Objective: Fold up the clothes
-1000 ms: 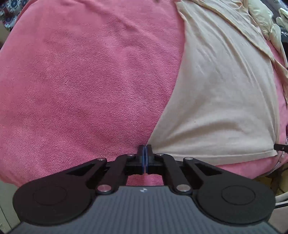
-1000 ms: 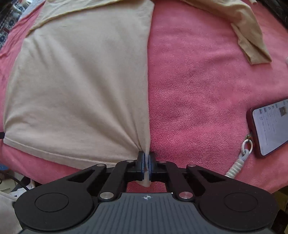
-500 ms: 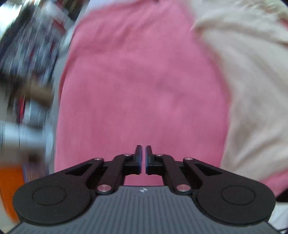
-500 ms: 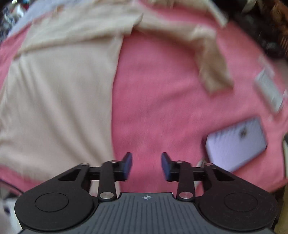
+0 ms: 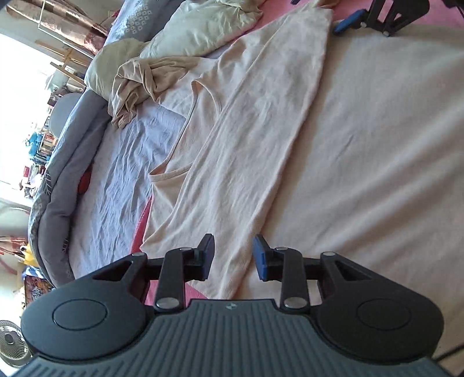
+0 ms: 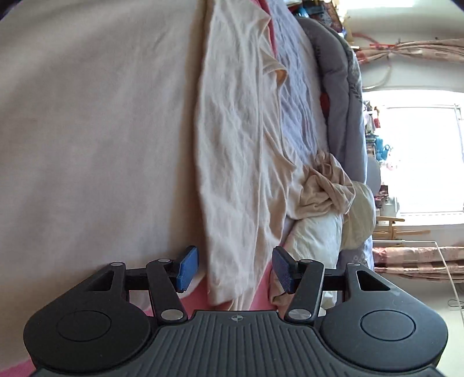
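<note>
Left wrist view: both grippers had let go of the hem, and the left gripper and right gripper, fingers just opened and empty, hovered over the beige shirt's folded-in sleeve, so that fold looked finished.

The left hand-held gripper had just been opening, its blue-padded jaws apart over a folded strip of the beige shirt, gripping nothing. The shirt lay spread on the pink blanket. A crumpled beige garment sat beyond the neckline, on the grey bedsheet. The right hand-held gripper showed at the top edge.
</note>
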A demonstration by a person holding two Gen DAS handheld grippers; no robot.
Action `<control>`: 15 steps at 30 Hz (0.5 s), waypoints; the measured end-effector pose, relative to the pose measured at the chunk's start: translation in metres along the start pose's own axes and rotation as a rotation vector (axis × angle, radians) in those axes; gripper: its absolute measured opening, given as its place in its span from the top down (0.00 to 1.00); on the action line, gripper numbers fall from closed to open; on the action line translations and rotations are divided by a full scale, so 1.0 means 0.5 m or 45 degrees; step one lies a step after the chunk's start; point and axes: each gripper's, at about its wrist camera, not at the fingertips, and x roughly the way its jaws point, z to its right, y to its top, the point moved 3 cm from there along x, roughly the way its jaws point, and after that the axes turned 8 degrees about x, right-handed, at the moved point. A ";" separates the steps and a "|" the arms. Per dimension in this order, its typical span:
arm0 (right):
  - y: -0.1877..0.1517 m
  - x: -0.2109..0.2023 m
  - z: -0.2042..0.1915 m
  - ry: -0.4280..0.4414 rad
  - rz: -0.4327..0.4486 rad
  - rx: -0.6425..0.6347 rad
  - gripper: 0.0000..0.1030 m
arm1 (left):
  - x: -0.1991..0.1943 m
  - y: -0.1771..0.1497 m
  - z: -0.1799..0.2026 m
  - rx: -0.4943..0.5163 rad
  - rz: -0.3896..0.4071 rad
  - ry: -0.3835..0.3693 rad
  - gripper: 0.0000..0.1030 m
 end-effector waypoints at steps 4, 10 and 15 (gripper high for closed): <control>0.002 0.040 -0.001 0.039 -0.037 -0.011 0.74 | -0.013 0.000 0.009 -0.038 0.036 -0.062 0.53; -0.005 0.043 0.040 -0.066 -0.022 0.046 0.86 | 0.005 0.034 0.042 0.013 0.079 -0.033 0.52; -0.045 0.062 0.016 -0.005 -0.109 -0.024 0.82 | 0.054 0.056 0.020 -0.046 0.027 0.048 0.37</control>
